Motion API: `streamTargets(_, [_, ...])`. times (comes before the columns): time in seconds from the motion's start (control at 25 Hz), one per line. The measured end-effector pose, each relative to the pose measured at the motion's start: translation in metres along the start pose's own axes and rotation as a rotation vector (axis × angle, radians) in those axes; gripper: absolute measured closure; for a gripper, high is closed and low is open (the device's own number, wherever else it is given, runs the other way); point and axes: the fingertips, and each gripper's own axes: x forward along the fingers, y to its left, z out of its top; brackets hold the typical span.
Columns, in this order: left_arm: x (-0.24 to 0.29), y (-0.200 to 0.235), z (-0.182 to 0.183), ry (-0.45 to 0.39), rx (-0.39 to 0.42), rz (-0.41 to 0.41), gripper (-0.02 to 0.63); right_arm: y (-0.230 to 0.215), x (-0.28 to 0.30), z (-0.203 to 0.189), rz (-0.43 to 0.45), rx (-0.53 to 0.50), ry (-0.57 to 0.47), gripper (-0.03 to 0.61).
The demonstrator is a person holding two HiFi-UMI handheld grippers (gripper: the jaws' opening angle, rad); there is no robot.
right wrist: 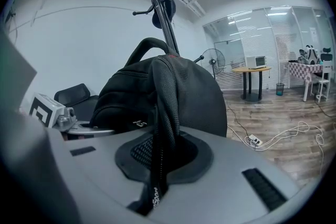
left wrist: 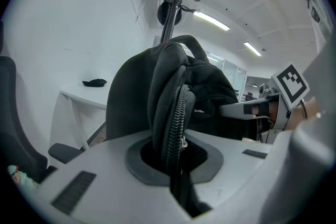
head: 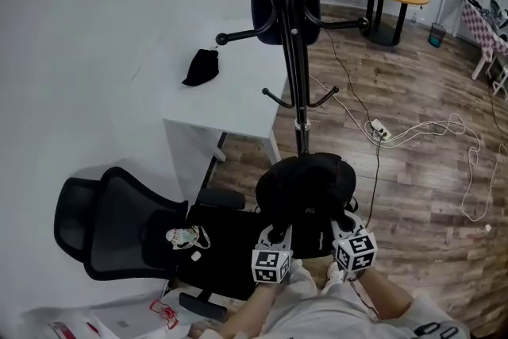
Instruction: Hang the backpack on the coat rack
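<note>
Close under my head camera, I see the left gripper (head: 275,238) pinched shut on a padded, zippered edge (left wrist: 170,118) of the backpack (head: 305,182). The right gripper (head: 343,228) is clamped on its mesh shoulder strap (right wrist: 164,102). Between them the black backpack is held upright in front of the coat rack (head: 295,75), well below its upper hooks. Left of it sits a black office chair (head: 119,226). Beyond stands a white desk (head: 238,99) with a dark cloth item (head: 202,67) on top. Farther back, cables (head: 429,131) trail over the wood floor (head: 413,194).
</note>
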Motion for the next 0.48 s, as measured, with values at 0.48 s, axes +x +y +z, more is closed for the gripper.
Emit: streamTargets(0.48, [0.036, 0.021, -0.001, 0.024, -0.013, -0.026, 0.592, -0.018, 0.034, 0.0, -0.044, 0.025, 0.018, 0.549])
